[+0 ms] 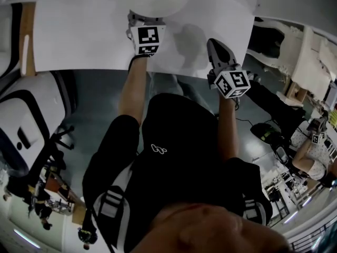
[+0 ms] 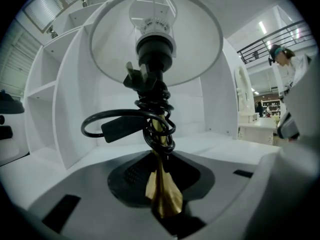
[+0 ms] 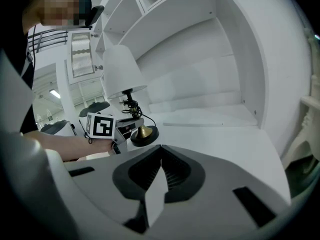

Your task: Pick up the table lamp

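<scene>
A white chair (image 1: 26, 120) is seen at 9 o'clock of the head view, off the tabletop (image 1: 79, 36). The tabletop's near edge runs across the upper frame, and bare white surface is left open on both sides of the grippers.

The left gripper (image 1: 141, 22) is held past that edge at 12 o'clock, its cube printed with black-and-white square markers. Its fingers are clamped on the slim brass stem (image 2: 162, 189) of the table lamp (image 2: 155, 54), low down near the base. A glossy black cord (image 2: 115, 121) is wound round the stem, with the plug (image 2: 134, 79) tucked under the black socket. The white conical shade (image 2: 200, 39) is seen from beneath.

In the right gripper view the lamp is seen upright at 10 o'clock, with its round black base (image 3: 145, 135) at tabletop level; contact cannot be told. White shelving (image 3: 175, 14) stands behind at 12 o'clock, and flat open room is left toward 3 o'clock.

The right gripper (image 1: 216, 49) is held at 1 o'clock of the head view, well apart from the lamp. Its fingers are pressed together on nothing.
</scene>
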Motion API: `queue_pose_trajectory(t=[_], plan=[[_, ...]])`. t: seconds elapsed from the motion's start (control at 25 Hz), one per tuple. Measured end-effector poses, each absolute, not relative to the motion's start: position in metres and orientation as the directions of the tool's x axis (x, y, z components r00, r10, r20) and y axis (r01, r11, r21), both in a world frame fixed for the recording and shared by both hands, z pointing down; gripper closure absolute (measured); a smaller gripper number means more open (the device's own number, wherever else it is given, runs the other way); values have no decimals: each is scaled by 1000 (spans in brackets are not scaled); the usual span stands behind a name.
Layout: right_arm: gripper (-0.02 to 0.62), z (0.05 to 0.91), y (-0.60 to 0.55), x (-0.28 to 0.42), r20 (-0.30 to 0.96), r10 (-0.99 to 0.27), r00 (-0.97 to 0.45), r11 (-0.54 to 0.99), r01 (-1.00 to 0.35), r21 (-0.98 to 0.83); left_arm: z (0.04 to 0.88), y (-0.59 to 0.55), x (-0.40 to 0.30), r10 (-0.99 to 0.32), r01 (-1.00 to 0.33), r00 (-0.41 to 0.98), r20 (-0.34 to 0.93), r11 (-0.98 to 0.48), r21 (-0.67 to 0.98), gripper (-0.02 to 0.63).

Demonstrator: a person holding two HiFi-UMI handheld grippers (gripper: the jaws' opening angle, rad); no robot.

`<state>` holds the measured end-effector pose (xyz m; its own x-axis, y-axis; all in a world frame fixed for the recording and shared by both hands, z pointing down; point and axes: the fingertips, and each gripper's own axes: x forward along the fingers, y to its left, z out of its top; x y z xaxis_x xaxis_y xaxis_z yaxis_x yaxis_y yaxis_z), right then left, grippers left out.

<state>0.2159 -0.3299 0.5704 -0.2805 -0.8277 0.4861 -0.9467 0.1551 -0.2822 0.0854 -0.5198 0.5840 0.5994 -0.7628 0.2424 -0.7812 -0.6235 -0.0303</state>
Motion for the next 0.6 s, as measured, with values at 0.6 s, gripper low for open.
queue_pose_trajectory(t=[0.6], plan=[[577, 558, -317, 197, 461, -836, -297, 172, -940, -294, 560, -500, 80, -688, -723, 658, 306, -690, 3, 509]])
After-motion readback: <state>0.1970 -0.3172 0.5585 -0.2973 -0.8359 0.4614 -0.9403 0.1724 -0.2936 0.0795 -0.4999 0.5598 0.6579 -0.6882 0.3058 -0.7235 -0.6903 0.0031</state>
